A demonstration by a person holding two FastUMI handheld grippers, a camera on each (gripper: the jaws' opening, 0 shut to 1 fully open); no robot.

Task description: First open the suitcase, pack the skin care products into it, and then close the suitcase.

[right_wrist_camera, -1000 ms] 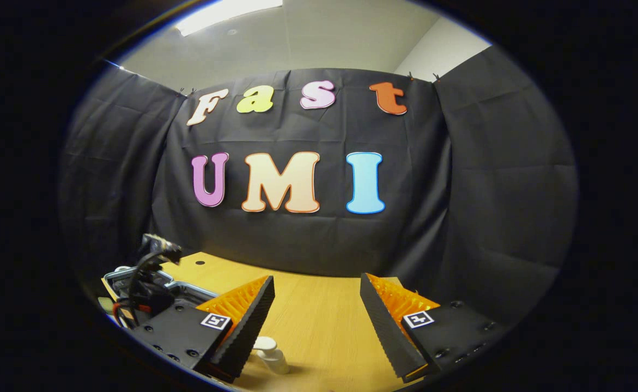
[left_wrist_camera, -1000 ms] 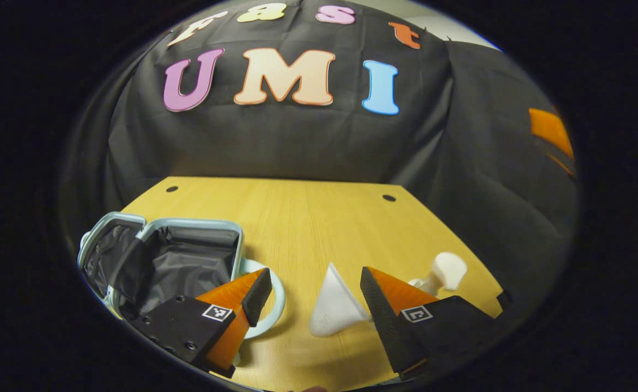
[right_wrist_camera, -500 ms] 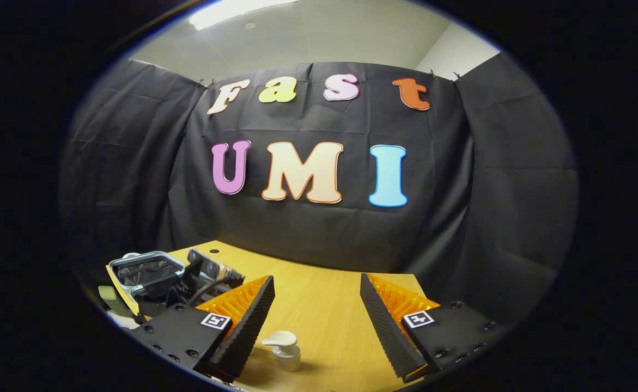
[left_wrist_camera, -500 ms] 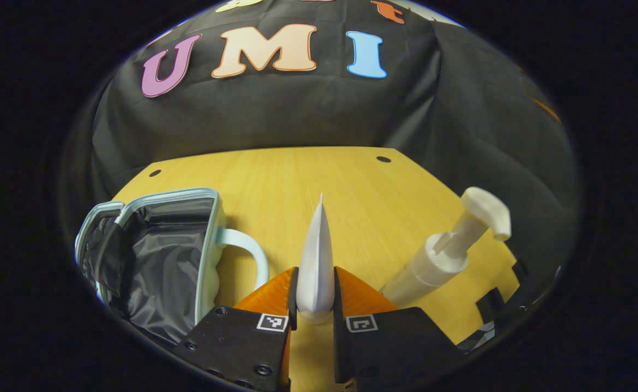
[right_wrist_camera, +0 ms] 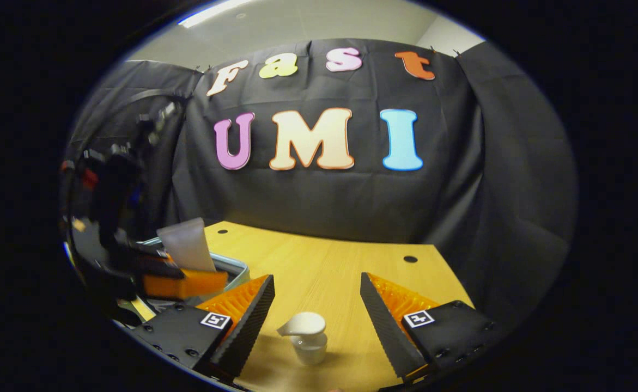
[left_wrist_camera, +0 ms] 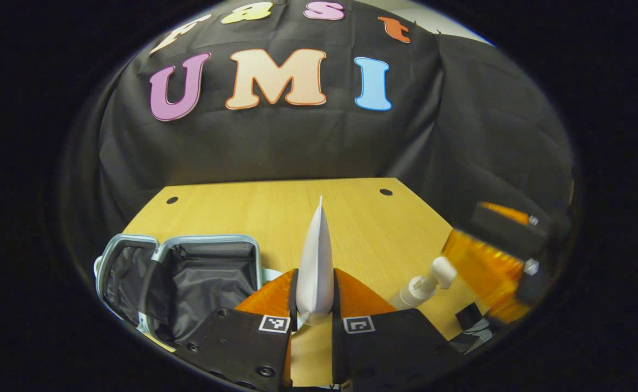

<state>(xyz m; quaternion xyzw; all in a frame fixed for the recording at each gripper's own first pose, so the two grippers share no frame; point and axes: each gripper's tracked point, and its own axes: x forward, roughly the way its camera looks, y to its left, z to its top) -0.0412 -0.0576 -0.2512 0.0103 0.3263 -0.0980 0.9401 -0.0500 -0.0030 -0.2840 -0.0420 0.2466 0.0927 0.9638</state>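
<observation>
Left gripper view: left gripper [left_wrist_camera: 315,305] has both fingers pinching a white squeeze tube [left_wrist_camera: 315,261] at its cap end, the crimped tip pointing up and away. An open suitcase [left_wrist_camera: 188,277], pale blue with grey lining, lies on the wooden counter [left_wrist_camera: 297,212] just left of the fingers. A white pump bottle [left_wrist_camera: 425,284] stands to the right, and past it the blurred right gripper [left_wrist_camera: 493,256] hangs over the counter's edge. Half a second ago the tube was already clamped; since then the camera has pulled up, so the suitcase sits lower and the pump bottle looks smaller.

Right gripper view: right gripper [right_wrist_camera: 317,316] has its fingers spread wide, nothing between them, with the pump bottle [right_wrist_camera: 308,335] upright on the counter [right_wrist_camera: 340,272] below the gap. At left the left gripper [right_wrist_camera: 182,280] carries the tube [right_wrist_camera: 188,245] flat side on, above the suitcase rim [right_wrist_camera: 231,267], covering most of the case. Earlier that gripper sat lower and the tube was hidden.
</observation>
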